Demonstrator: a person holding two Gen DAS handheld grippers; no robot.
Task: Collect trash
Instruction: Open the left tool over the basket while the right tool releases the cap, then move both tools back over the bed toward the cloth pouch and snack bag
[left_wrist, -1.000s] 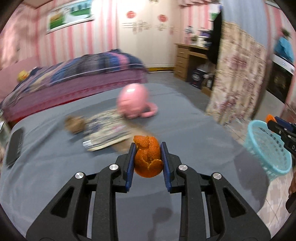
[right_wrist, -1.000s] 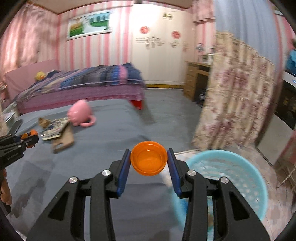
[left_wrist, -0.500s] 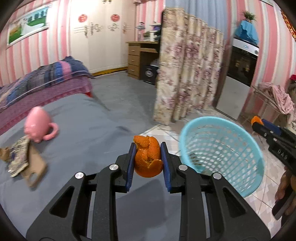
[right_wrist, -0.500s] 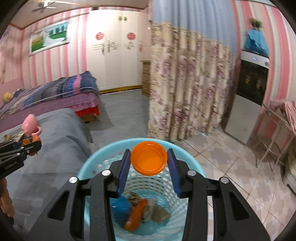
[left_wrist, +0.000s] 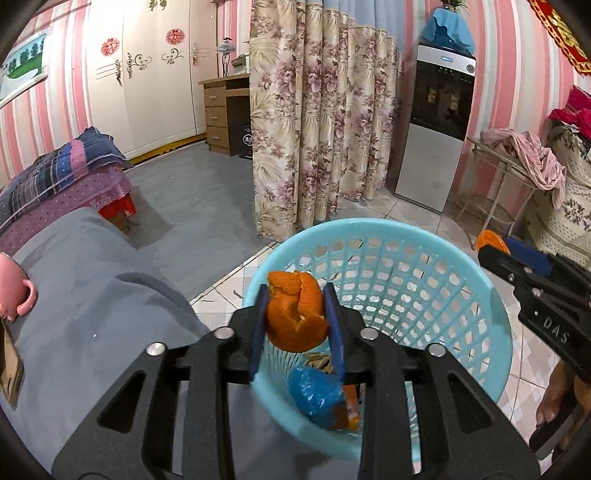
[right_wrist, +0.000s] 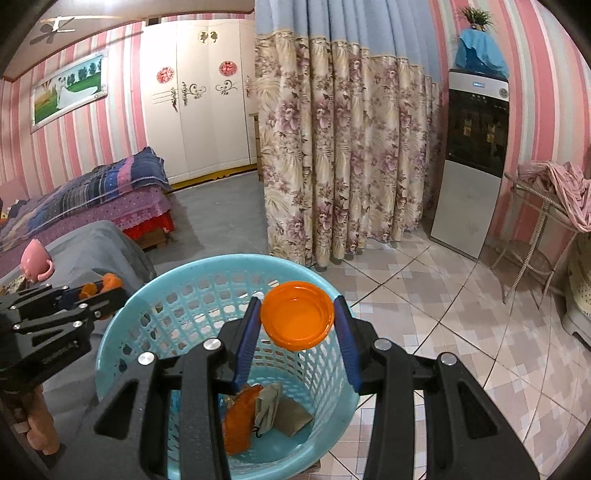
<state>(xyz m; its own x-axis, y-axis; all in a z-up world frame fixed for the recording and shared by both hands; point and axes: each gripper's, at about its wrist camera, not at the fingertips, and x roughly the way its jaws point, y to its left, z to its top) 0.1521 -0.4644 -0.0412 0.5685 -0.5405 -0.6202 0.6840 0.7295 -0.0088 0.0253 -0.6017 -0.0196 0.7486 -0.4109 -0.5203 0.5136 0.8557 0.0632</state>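
My left gripper (left_wrist: 295, 325) is shut on an orange peel (left_wrist: 295, 317) and holds it over the near rim of the light blue basket (left_wrist: 424, 236). My right gripper (right_wrist: 297, 328) is shut on an orange lid (right_wrist: 297, 319) above the basket (right_wrist: 147, 295) opening. The basket holds a blue wrapper (left_wrist: 314, 391), an orange wrapper (right_wrist: 238, 417) and crumpled paper (right_wrist: 267, 406). The left gripper also shows in the right wrist view (right_wrist: 99, 291); the right gripper shows in the left wrist view (left_wrist: 495, 247).
The grey-covered bed (left_wrist: 92, 302) lies to the left with a pink mug (left_wrist: 14, 291) and cardboard (left_wrist: 9, 369) on it. A floral curtain (left_wrist: 317, 129) and a water dispenser (left_wrist: 436, 122) stand behind. A wire rack with clothes (right_wrist: 546, 206) stands at the right on tiled floor.
Both grippers swung right from the bed to the basket. The left gripper now holds the peel over the rim; the right stays above the opening, slightly closer.
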